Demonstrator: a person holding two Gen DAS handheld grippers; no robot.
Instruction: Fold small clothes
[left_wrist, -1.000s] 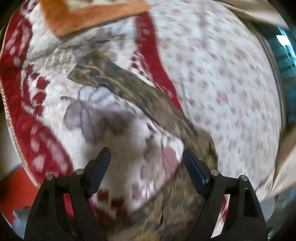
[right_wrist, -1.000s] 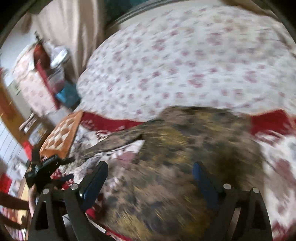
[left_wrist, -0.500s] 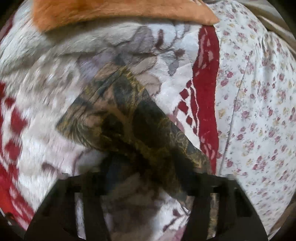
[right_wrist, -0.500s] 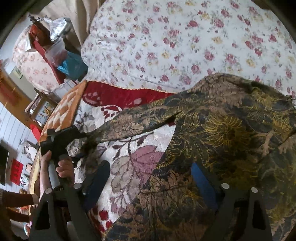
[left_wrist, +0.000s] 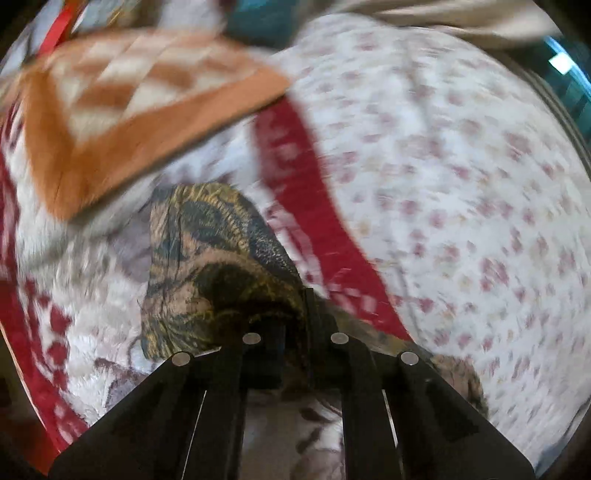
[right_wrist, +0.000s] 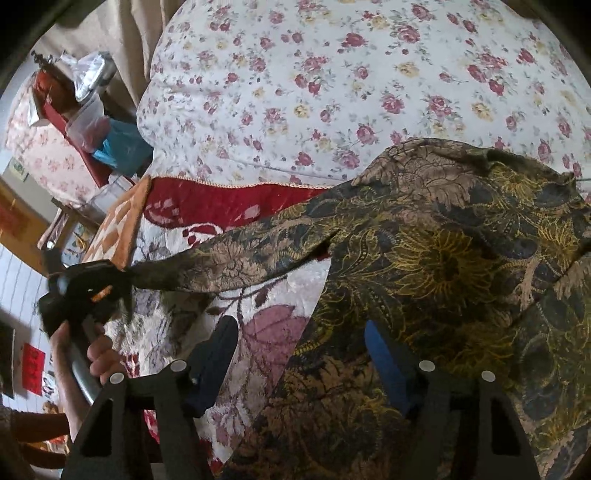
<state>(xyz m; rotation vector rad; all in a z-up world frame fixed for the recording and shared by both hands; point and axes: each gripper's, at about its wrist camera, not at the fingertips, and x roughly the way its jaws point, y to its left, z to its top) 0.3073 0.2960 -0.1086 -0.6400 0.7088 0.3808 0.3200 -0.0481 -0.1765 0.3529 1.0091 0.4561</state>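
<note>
A dark garment with a gold and tan floral print (right_wrist: 436, 266) lies spread on the bed. One sleeve (right_wrist: 236, 258) stretches out to the left. My left gripper (left_wrist: 295, 325) is shut on the sleeve's end (left_wrist: 214, 266) and holds it lifted off the blanket. It also shows in the right wrist view (right_wrist: 122, 280), gripped by a hand. My right gripper (right_wrist: 299, 354) is open and hovers just above the garment's lower body, holding nothing.
A red and white plush blanket (right_wrist: 266, 332) lies under the garment, on a rose-print bedsheet (right_wrist: 332, 81). An orange checked cushion (left_wrist: 122, 110) lies at the blanket's far edge. A cluttered side table (right_wrist: 74, 107) stands beyond the bed.
My left gripper has closed on the sleeve end and pulled it up and outward. My right gripper has stayed open and moved in lower over the garment.
</note>
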